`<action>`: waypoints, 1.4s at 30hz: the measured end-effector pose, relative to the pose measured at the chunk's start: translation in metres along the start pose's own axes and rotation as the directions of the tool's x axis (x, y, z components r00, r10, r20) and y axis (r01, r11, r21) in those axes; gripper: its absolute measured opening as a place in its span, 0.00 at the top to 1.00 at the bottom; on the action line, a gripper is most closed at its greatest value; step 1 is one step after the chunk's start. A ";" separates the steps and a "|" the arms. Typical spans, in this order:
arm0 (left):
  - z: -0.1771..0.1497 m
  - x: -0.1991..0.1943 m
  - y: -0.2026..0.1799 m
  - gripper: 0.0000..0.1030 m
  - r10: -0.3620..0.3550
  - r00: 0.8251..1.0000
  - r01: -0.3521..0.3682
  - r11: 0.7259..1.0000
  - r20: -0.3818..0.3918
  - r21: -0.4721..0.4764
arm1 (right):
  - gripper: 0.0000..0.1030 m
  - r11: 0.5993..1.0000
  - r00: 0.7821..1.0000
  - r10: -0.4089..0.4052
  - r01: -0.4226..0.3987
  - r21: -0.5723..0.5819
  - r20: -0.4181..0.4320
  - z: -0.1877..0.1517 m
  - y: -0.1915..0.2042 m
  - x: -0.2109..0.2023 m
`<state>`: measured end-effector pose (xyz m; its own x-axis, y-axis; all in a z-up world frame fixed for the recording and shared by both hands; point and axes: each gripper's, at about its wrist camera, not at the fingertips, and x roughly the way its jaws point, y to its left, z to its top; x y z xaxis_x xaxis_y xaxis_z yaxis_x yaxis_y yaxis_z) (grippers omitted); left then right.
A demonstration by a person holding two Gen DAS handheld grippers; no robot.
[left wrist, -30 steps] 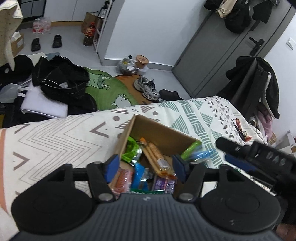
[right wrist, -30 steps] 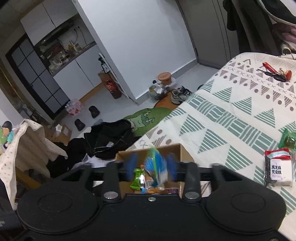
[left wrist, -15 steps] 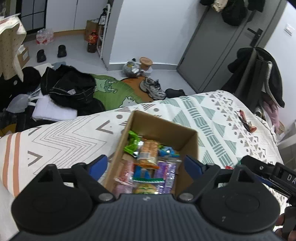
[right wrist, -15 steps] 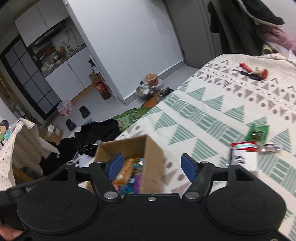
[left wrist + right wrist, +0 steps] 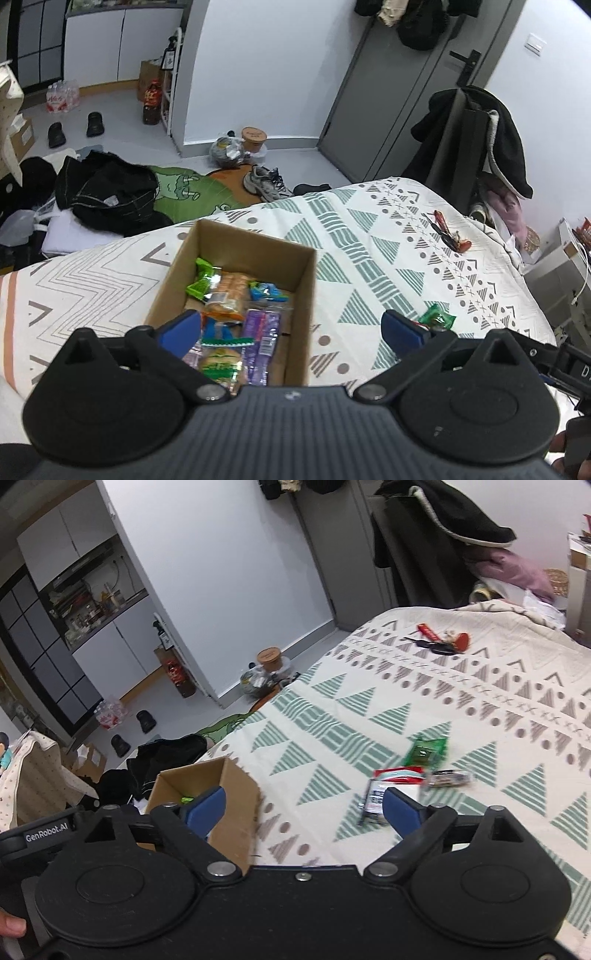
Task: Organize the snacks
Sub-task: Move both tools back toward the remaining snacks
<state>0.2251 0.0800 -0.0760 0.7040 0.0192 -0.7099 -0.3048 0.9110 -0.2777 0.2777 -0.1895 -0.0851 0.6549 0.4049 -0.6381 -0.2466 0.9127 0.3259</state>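
Note:
An open cardboard box sits on the patterned bedspread, filled with several snack packets, an orange biscuit pack on top. My left gripper hovers above the box's near end; its jaws are opening and nothing is between them. My right gripper is over the bed to the right of the box, its jaws opening too, with nothing between them. Ahead of it lie a green packet, a white-and-red packet and a small dark packet. The green packet also shows past my left gripper's right finger.
Keys with a red tag lie farther up the bedspread. A chair draped with dark clothes stands at the bed's far corner. Clothes, shoes and a green rug cover the floor beyond the bed edge.
Both grippers let go of packets over the box and opened wide. The left one drew back and up from the box. The right one swung rightward toward the loose packets.

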 end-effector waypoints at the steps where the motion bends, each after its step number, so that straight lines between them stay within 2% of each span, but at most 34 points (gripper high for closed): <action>1: -0.002 -0.001 -0.005 0.00 -0.001 1.000 0.001 1.000 0.001 0.008 | 0.05 1.000 1.000 0.000 0.000 0.003 0.004 -0.001 -0.005 -0.003; 3: -0.005 -0.003 -0.012 0.00 -0.008 1.000 0.008 1.000 0.000 0.017 | 0.00 1.000 1.000 -0.004 0.004 0.005 0.011 -0.002 -0.013 -0.008; 9: -0.016 -0.005 -0.037 0.00 -0.030 1.000 0.030 0.999 -0.009 0.036 | 0.00 1.000 1.000 -0.011 0.010 0.021 0.010 -0.002 -0.041 -0.019; 15: -0.026 -0.001 -0.061 0.00 -0.019 1.000 0.020 0.999 -0.009 0.050 | 0.00 0.999 1.000 -0.026 0.026 0.035 0.011 -0.002 -0.070 -0.023; 19: -0.032 0.005 -0.074 0.00 -0.026 1.000 0.026 0.998 -0.014 0.059 | 0.00 0.998 0.999 -0.028 0.026 0.057 0.038 -0.012 -0.090 -0.020; 22: -0.038 0.013 -0.085 0.00 -0.018 1.000 0.020 0.996 -0.020 0.081 | 0.00 0.993 1.000 -0.021 0.019 0.118 0.015 -0.020 -0.108 -0.008; 26: -0.046 0.027 -0.099 0.00 0.001 1.000 0.002 0.994 -0.021 0.111 | 0.00 0.992 0.999 -0.030 0.028 0.124 0.011 -0.022 -0.120 0.002; 31: -0.056 0.047 -0.116 0.01 0.007 1.000 -0.003 0.992 -0.029 0.130 | 0.08 0.986 1.000 -0.010 0.010 0.168 -0.001 -0.021 -0.139 0.015; 36: -0.063 0.068 -0.131 0.02 0.000 0.999 0.007 0.989 -0.046 0.145 | 0.23 0.979 1.000 0.011 -0.009 0.205 -0.012 -0.021 -0.155 0.029; 42: -0.069 0.095 -0.145 0.06 -0.005 0.998 0.014 0.990 -0.067 0.137 | 0.23 0.977 1.000 -0.001 0.007 0.213 -0.028 -0.019 -0.167 0.045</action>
<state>0.2924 -0.0786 -0.1479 0.6611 -0.0129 -0.7502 -0.2039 0.9591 -0.1962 0.3346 -0.3230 -0.1813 0.6351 0.4055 -0.6575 -0.0840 0.8824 0.4630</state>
